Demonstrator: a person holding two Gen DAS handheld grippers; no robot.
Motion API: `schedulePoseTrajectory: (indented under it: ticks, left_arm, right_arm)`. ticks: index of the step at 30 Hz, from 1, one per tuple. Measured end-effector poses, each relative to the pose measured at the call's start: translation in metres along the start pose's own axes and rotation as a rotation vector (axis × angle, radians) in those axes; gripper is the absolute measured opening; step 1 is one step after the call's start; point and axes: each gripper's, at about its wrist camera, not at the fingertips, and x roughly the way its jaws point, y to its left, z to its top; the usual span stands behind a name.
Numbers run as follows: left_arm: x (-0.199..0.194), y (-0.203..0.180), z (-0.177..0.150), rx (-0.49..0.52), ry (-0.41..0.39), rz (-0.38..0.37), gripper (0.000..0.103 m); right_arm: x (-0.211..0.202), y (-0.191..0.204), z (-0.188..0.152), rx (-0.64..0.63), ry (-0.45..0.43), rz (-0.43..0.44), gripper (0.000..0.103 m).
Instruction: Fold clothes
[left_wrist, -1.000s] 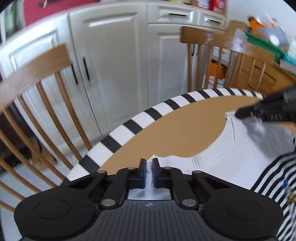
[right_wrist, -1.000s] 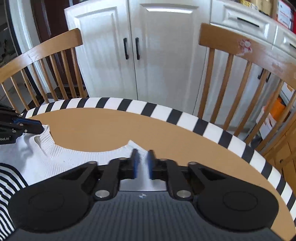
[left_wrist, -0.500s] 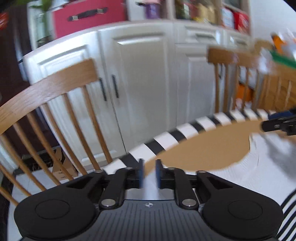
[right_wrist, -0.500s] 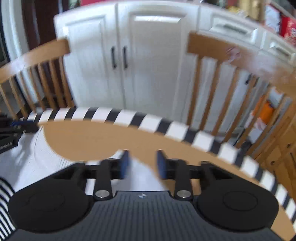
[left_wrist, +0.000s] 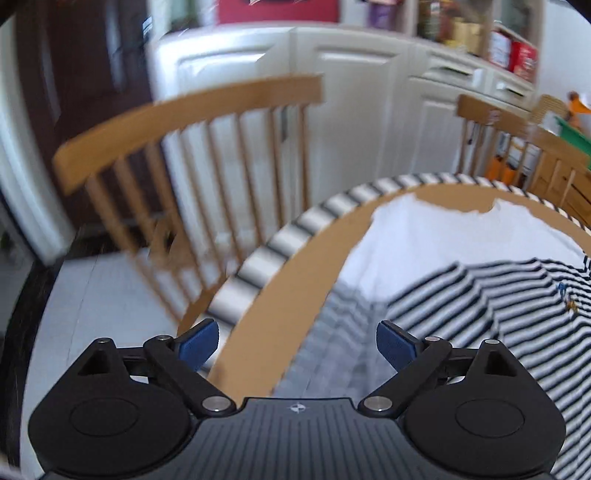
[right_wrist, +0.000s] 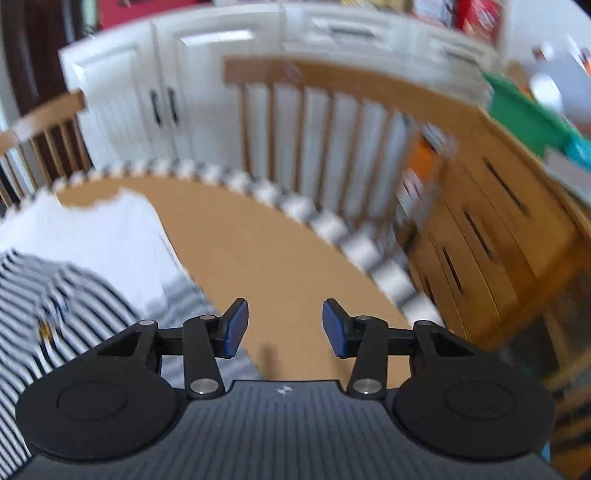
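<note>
Striped knit top (left_wrist: 491, 314) lies on the round table (left_wrist: 295, 291), white band toward the chair (left_wrist: 192, 122). Left gripper (left_wrist: 297, 341) wide, empty, above its near sleeve; right gripper (right_wrist: 282, 326) wide, empty, beside the top. Judgement: grip both fabric layers squarely before lifting.

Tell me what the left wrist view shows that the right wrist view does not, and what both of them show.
Only the left wrist view shows the open left gripper, with striped cloth between its blue fingers, and a dark door at the far left.

Only the right wrist view shows the open right gripper above bare tabletop, a wooden drawer unit at the right, and black cupboard handles.

Both show the striped garment with its white knit part, the round table with its black-and-white rim, wooden chairs and white cupboards.
</note>
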Motion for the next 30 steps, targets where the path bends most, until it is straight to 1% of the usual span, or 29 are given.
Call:
schedulePoseTrajectory:
  ticks: [2, 3, 5, 6, 7, 9, 10, 11, 12, 13, 14, 15, 16, 19, 21, 24, 25, 26, 27, 28, 29, 30]
  left_arm:
    - [-0.011, 0.011, -0.015, -0.067, 0.004, 0.012, 0.094]
    - [-0.017, 0.016, -0.022, -0.1, 0.002, 0.01, 0.094]
    - [-0.02, 0.02, -0.031, -0.13, 0.023, 0.017, 0.094]
    - [-0.022, 0.022, -0.036, -0.145, 0.034, 0.02, 0.094]
    - [-0.023, 0.024, -0.04, -0.159, 0.045, 0.023, 0.094]
    - [-0.028, 0.027, -0.05, -0.162, 0.051, 0.044, 0.094]
    - [-0.03, 0.028, -0.053, -0.163, 0.047, 0.059, 0.093]
    - [-0.03, 0.031, -0.056, -0.173, 0.045, 0.063, 0.089]
    - [-0.031, 0.034, -0.059, -0.183, 0.043, 0.067, 0.079]
    - [-0.031, 0.037, -0.061, -0.194, 0.04, 0.071, 0.07]
    - [-0.029, 0.04, -0.062, -0.209, 0.053, 0.069, 0.049]
    - [-0.027, 0.042, -0.063, -0.225, 0.068, 0.067, 0.036]
    - [-0.027, 0.041, -0.063, -0.212, 0.07, 0.066, 0.036]
    - [-0.027, 0.037, -0.061, -0.166, 0.073, 0.064, 0.034]
    - [-0.027, 0.034, -0.06, -0.136, 0.076, 0.063, 0.034]
    - [-0.028, 0.029, -0.058, -0.09, 0.079, 0.061, 0.036]
    - [-0.027, 0.023, -0.058, -0.036, 0.074, 0.073, 0.035]
    - [-0.027, 0.016, -0.059, 0.021, 0.069, 0.087, 0.031]
    - [-0.027, 0.01, -0.059, 0.078, 0.063, 0.1, 0.021]
    - [-0.026, 0.002, -0.058, 0.127, 0.067, 0.113, 0.014]
    - [-0.024, -0.006, -0.058, 0.178, 0.071, 0.125, 0.006]
    - [-0.023, -0.012, -0.059, 0.207, 0.072, 0.143, 0.004]
  right_arm:
    - [-0.003, -0.007, -0.018, 0.036, 0.039, -0.018, 0.044]
    - [-0.005, -0.01, -0.027, 0.052, 0.062, -0.023, 0.04]
    - [-0.007, -0.01, -0.043, 0.063, 0.098, -0.016, 0.038]
    - [-0.008, -0.008, -0.05, 0.048, 0.116, -0.02, 0.034]
    - [-0.008, -0.004, -0.055, 0.025, 0.134, -0.029, 0.033]
    - [-0.011, 0.002, -0.062, -0.013, 0.127, -0.045, 0.032]
    - [-0.012, 0.004, -0.064, -0.014, 0.122, -0.034, 0.023]
    - [-0.012, 0.006, -0.065, -0.012, 0.119, -0.02, 0.012]
    - [-0.012, 0.011, -0.065, -0.023, 0.12, -0.02, 0.005]
    - [-0.012, 0.018, -0.062, -0.065, 0.123, -0.042, 0.005]
    - [-0.011, 0.027, -0.061, -0.134, 0.125, -0.068, 0.005]
    - [-0.011, 0.032, -0.059, -0.174, 0.125, -0.089, 0.005]
    - [-0.01, 0.033, -0.057, -0.181, 0.128, -0.107, 0.005]
    - [-0.011, 0.022, -0.047, -0.123, 0.109, -0.15, 0.005]
    - [-0.006, 0.019, -0.042, -0.14, 0.116, -0.178, 0.005]
    - [0.002, 0.023, -0.043, -0.161, 0.146, -0.185, 0.007]
    - [0.004, 0.026, -0.044, -0.161, 0.152, -0.187, 0.007]
    - [0.004, 0.029, -0.045, -0.158, 0.141, -0.199, 0.009]
    - [0.001, 0.029, -0.046, -0.148, 0.128, -0.196, 0.017]
    - [-0.004, 0.03, -0.048, -0.137, 0.115, -0.191, 0.028]
    - [-0.008, 0.031, -0.049, -0.122, 0.098, -0.188, 0.033]
    - [-0.012, 0.032, -0.049, -0.115, 0.083, -0.18, 0.038]
